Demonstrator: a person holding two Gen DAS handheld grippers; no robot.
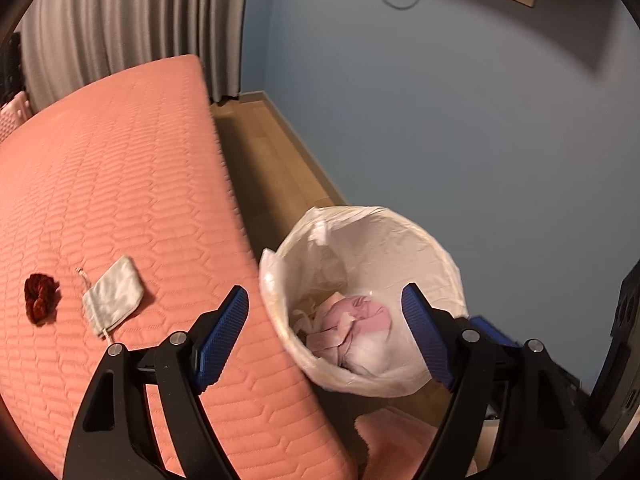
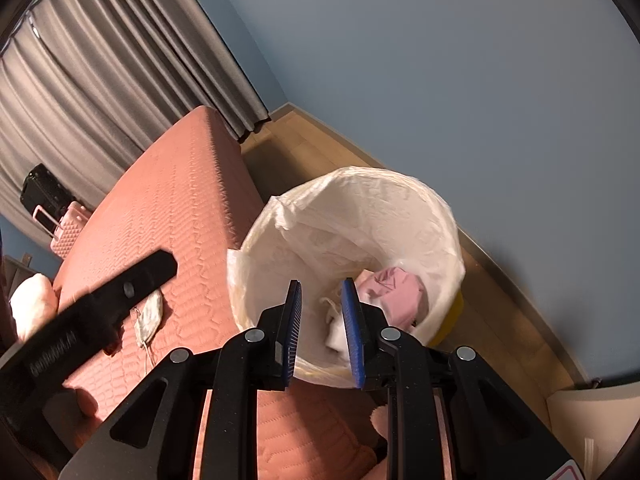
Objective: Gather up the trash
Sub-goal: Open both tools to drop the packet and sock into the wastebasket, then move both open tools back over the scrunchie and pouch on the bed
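Note:
A trash bin (image 1: 432, 240) lined with a white plastic bag stands on the floor beside the bed; it also shows in the right wrist view (image 2: 400, 196). Crumpled pink and white trash (image 1: 352, 328) lies inside it, seen too in the right wrist view (image 2: 396, 288). My left gripper (image 1: 324, 300) is open and empty, above the bed edge and the bin. My right gripper (image 2: 322, 292) is open with a narrow gap and empty, over the bin's near rim. A small grey drawstring pouch (image 1: 114, 294) and a dark red scrunchie (image 1: 40, 298) lie on the bed.
The pink quilted mattress (image 1: 120, 160) fills the left. Wood floor (image 1: 272, 152) runs between bed and blue wall. Grey curtains (image 2: 100, 72) hang behind. A black suitcase (image 2: 44, 192) and a pink suitcase (image 2: 68, 232) stand beyond the bed. The left gripper's arm (image 2: 100, 300) crosses the right view.

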